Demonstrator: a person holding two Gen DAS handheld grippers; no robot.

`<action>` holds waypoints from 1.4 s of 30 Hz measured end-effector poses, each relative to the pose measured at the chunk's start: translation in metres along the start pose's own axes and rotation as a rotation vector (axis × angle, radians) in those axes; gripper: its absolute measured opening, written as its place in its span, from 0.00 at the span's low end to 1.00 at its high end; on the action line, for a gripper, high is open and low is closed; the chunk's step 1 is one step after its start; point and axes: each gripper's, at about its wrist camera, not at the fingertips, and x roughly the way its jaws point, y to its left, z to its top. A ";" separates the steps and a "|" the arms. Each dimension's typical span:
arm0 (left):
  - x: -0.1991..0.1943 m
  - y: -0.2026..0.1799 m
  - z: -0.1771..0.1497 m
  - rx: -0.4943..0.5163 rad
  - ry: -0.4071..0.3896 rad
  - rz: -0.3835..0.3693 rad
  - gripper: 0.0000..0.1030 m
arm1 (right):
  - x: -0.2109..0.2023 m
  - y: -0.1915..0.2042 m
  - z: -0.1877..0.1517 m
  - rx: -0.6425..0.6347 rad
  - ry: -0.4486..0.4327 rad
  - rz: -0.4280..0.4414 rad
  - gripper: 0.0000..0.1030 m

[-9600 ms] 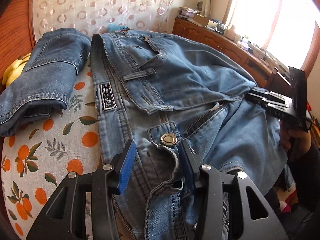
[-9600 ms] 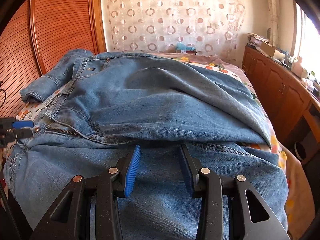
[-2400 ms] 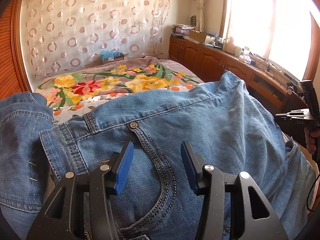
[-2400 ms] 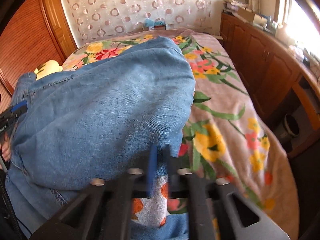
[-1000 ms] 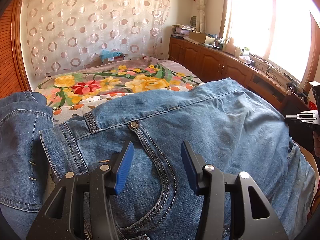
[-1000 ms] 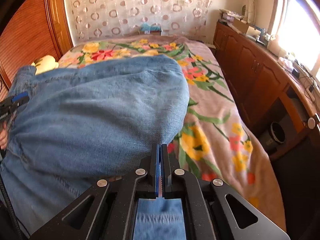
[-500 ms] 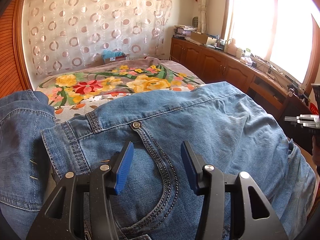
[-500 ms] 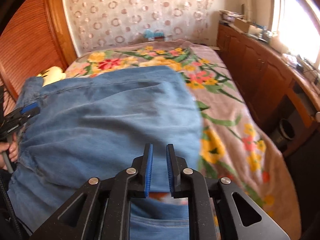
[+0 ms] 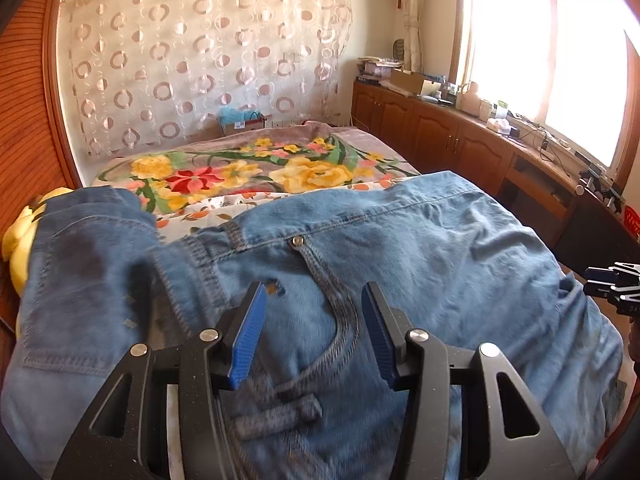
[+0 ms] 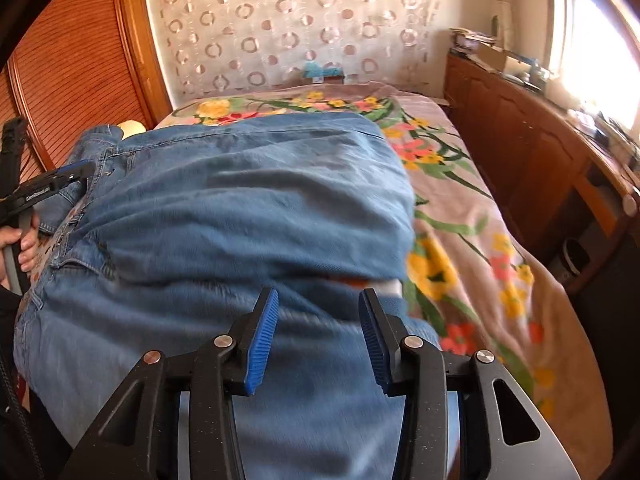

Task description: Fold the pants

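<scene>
The faded blue denim pants [image 10: 240,208] lie folded on the flower-printed bedspread [image 10: 472,216]. Both black grippers with blue pads hover over the denim, released: the left gripper [image 9: 312,336] and the right gripper [image 10: 316,332] have just been opening, nothing pinched between them.

A bed [image 9: 248,168] with a floral cover fills the middle of the room. At twelve o'clock a sheer curtain [image 9: 200,68] with ring patterns hangs over the far wall. At nine o'clock stands a ribbed wooden panel [image 10: 80,64]. Low wooden cabinets [image 9: 440,132], cluttered on top, run along three o'clock under a bright window [image 9: 540,40] pouring in daylight.
</scene>
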 end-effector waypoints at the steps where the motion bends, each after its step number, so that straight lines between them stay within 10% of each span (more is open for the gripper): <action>1: -0.006 -0.001 -0.004 0.000 -0.006 0.001 0.65 | -0.005 0.000 -0.004 0.007 -0.003 -0.005 0.43; 36: -0.029 -0.027 -0.088 -0.030 0.118 -0.026 0.73 | -0.074 -0.040 -0.086 0.251 0.100 0.024 0.43; 39: -0.029 -0.029 -0.088 -0.016 0.121 -0.013 0.73 | -0.076 -0.039 -0.078 0.237 0.097 0.072 0.10; 42: -0.027 -0.032 -0.088 -0.005 0.123 -0.003 0.73 | -0.086 -0.033 -0.068 0.186 0.033 0.067 0.06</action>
